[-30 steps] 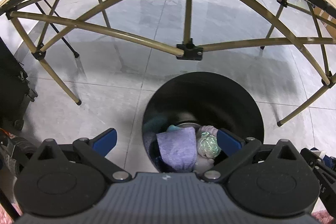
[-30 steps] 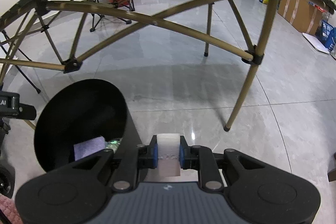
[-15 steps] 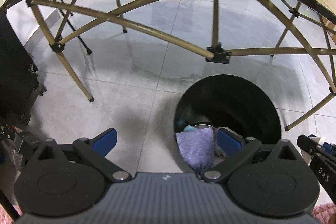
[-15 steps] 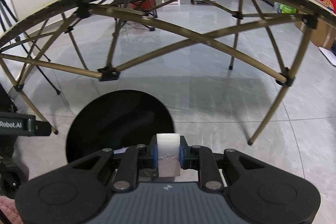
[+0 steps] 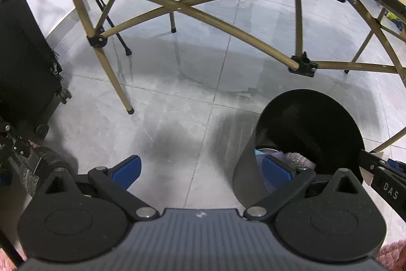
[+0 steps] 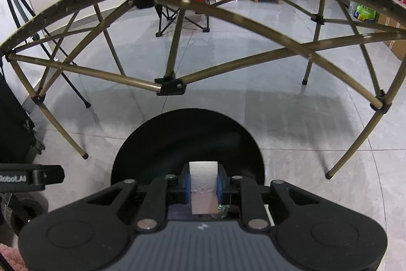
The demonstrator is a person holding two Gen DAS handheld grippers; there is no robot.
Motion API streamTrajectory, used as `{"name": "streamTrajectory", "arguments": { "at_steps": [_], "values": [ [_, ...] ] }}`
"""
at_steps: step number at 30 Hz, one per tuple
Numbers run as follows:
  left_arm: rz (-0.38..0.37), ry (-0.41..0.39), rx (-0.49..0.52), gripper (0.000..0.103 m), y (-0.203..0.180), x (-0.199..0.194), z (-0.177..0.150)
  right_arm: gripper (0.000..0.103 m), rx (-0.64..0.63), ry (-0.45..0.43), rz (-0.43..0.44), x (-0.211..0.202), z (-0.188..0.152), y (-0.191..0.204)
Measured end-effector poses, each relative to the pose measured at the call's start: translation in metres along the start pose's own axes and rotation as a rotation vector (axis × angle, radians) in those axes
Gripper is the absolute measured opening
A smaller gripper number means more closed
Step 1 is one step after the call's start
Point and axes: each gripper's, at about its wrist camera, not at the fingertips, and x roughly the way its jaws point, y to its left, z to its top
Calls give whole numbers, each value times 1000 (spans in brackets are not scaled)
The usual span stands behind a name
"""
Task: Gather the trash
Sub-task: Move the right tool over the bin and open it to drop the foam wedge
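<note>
The right gripper [image 6: 203, 185] is clamped on a white block [image 6: 203, 186] and holds it right above the black bin [image 6: 187, 141]. The left gripper [image 5: 200, 169] has its blue fingers [image 5: 126, 170] wide apart with nothing between them, and the bin [image 5: 308, 133] sits to its right. Soft trash [image 5: 295, 159] lies inside the bin. The bin stands on the grey floor [image 5: 192, 93] under a folding table [image 6: 177, 84].

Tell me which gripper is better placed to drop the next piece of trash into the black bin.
Right. The right gripper is shut on a white piece of trash and sits directly over the black bin. The left gripper is open, holds nothing, and has the bin off to its right.
</note>
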Motion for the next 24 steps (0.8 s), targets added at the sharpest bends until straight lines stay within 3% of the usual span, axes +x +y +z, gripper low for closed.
{"name": "streamTrajectory", "arguments": {
  "at_steps": [16,19,20,21,22,23,24],
  "values": [
    [-7,8,-15,103,21,-1,-5,18,-19,31,7,22,0,22],
    [-6,11,-21,103,22,-1,-5,23,-7,23,11,23,1,21],
    [-7,12,-23,103,23,-1,-5,39,1,22,14,23,1,21],
    [-8,11,-24,103,23,-1,-5,64,14,20,13,23,2,19],
    [-8,11,-23,103,24,-1,-5,79,22,20,11,24,2,18],
    [-9,11,-24,103,24,-1,-5,103,27,23,4,24,2,17],
    [-10,10,-24,103,25,-2,-5,103,29,17,-7,24,2,17]
  ]
}}
